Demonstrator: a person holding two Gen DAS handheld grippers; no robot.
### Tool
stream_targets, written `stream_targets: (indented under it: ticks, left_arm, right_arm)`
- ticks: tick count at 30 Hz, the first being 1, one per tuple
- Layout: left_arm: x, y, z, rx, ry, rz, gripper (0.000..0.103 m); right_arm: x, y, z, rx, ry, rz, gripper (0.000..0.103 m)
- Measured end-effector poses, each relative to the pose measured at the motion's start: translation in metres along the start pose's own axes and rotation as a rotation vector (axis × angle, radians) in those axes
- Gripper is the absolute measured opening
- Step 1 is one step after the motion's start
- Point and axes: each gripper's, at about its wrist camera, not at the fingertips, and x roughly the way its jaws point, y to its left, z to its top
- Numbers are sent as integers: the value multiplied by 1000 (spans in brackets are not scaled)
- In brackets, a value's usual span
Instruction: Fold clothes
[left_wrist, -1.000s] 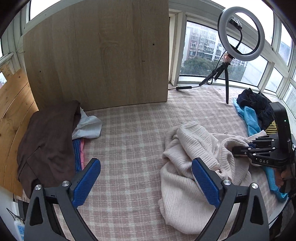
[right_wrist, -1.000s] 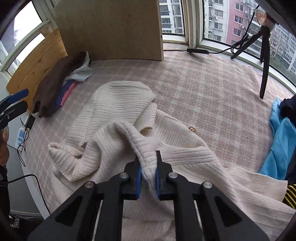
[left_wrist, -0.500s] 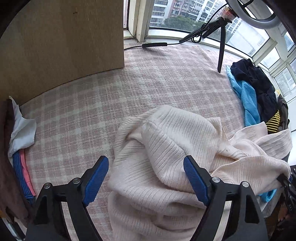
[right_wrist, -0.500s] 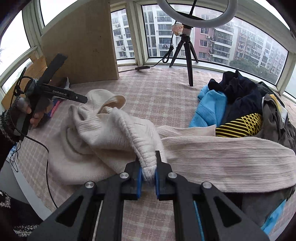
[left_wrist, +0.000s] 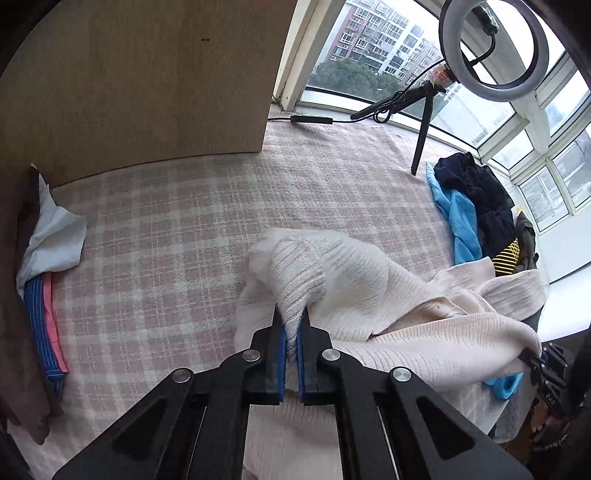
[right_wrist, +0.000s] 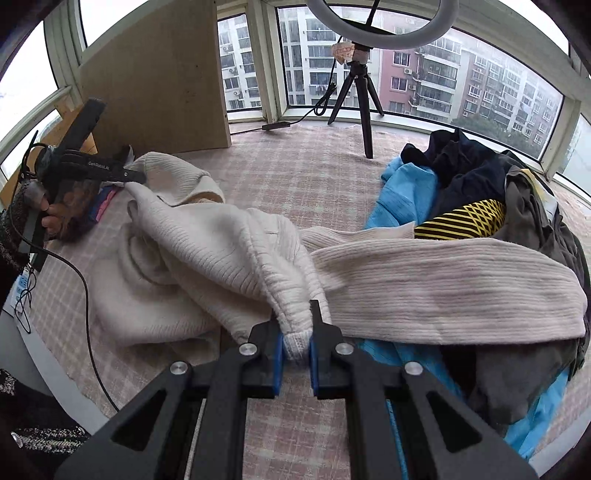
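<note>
the left gripper (left_wrist: 291, 325) is clamped on a ribbed fold of the cream knit sweater (left_wrist: 369, 295), which is spread rumpled on the checked cloth (left_wrist: 166, 240). the right gripper (right_wrist: 294, 332) pinches its thick ribbed hem, beside a heap of clothes (right_wrist: 480, 192).

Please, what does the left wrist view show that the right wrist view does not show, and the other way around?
Only the left wrist view shows the white cloth and the striped blue and pink garments by the left edge, and the right tongs pinching the sweater from outside.

Only the right wrist view shows the left tongs from outside, the hand holding them, and a power strip at the table edge.

Both show the cream sweater, the blue garment, the dark clothes pile, the ring light tripod, the wooden board and the checked cloth.
</note>
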Motion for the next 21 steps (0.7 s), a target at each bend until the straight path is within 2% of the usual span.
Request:
stream_targets:
  ticks: [4, 5, 6, 7, 8, 10, 14, 16, 18, 20, 21]
  left_arm:
    - [-40, 15, -38, -71, 21, -81, 5]
    - [-39, 19, -46, -64, 37, -58, 10]
    - [-36, 21, -51, -47, 50, -17, 21]
    - [-34, 22, -56, -7, 49, 42, 30]
    - [-32, 21, -60, 50, 39, 114, 31]
    - [-29, 17, -63, 160, 44, 180, 31]
    - [-34, -15, -64, 402, 5, 211, 38]
    - [-36, -38, -65, 542, -29, 222, 59]
    - [-27, -59, -67, 692, -39, 238, 65]
    - [-7, -74, -72, 803, 6, 252, 65]
    - [4, -76, -72, 824, 46, 251, 61]
  right_arm:
    - [-7, -8, -22, 59, 5, -2, 10]
    - [-8, -10, -27, 69, 7, 1, 10]
    - [-2, -9, -31, 65, 25, -9, 10]
    - [4, -8, -35, 60, 46, -21, 10]
    - [11, -7, -38, 54, 67, -33, 10]
    - [23, -3, -44, 42, 105, -41, 10]
    - [25, 2, -44, 20, 103, -52, 10]
    - [25, 1, -42, 28, 101, -44, 10]
    - [24, 0, -40, 36, 100, -40, 11]
    - [23, 0, -39, 37, 96, -41, 11]
    - [22, 0, -37, 33, 90, -45, 11]
